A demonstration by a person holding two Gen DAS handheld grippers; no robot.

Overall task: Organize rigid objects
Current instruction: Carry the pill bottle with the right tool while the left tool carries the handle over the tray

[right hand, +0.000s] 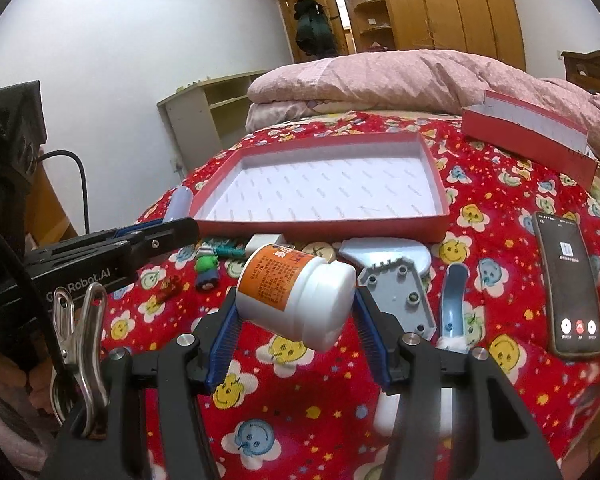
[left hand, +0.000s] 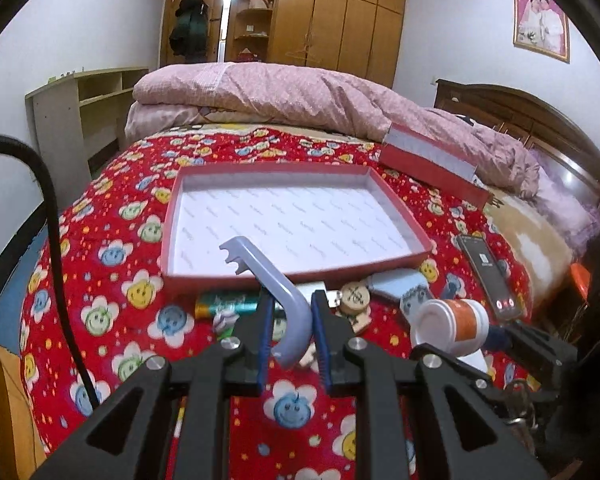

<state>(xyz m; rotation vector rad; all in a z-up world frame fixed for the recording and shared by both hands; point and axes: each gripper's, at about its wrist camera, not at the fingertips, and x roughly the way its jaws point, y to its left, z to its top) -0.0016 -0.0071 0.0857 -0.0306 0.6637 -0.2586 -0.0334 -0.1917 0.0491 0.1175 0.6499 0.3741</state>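
Note:
My left gripper (left hand: 290,308) is shut on a lavender curved plastic hook (left hand: 268,276), held above the bed just before the shallow red box (left hand: 300,274) with white lining. My right gripper (right hand: 296,298) is shut on a white bottle (right hand: 300,300) with an orange label, tilted on its side and lifted off the bedspread. In the right wrist view the red box (right hand: 320,228) lies beyond the bottle, and the left gripper (right hand: 192,226) reaches in from the left. The bottle (left hand: 452,324) also shows at the lower right of the left wrist view.
Small items lie in front of the box: a green battery (left hand: 228,304), a wooden button (left hand: 354,294), a grey plastic part (right hand: 396,292), another curved blue piece (right hand: 454,300) and a toy figure (right hand: 208,268). A phone (right hand: 568,284) lies right. The red lid (right hand: 528,136) leans against the pink quilt.

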